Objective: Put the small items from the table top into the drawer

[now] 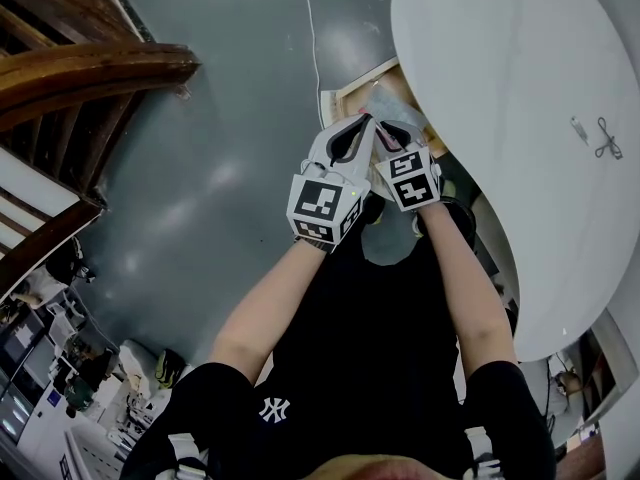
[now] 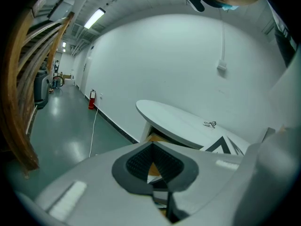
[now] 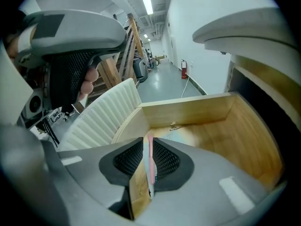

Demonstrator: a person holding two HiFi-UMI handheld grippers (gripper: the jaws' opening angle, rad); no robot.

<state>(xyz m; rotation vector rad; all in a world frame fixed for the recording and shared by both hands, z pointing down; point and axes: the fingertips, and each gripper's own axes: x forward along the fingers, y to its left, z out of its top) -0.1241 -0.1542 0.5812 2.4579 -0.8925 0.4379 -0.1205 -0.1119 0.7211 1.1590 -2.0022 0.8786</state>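
Right gripper view alone shows a pink strip (image 3: 150,166) between your right gripper's (image 3: 147,144) slack jaws, above the drawer (image 3: 216,131). Your left gripper (image 2: 151,147) is clenched, empty.

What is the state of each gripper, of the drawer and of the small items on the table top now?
left gripper: shut, nothing between its jaws.
right gripper: open above the drawer, with a thin pink item between its jaws, against one pad.
drawer: pulled open.
dark clip: lying on the table top, not yet in the drawer.
small grey item: lying beside the dark clip.
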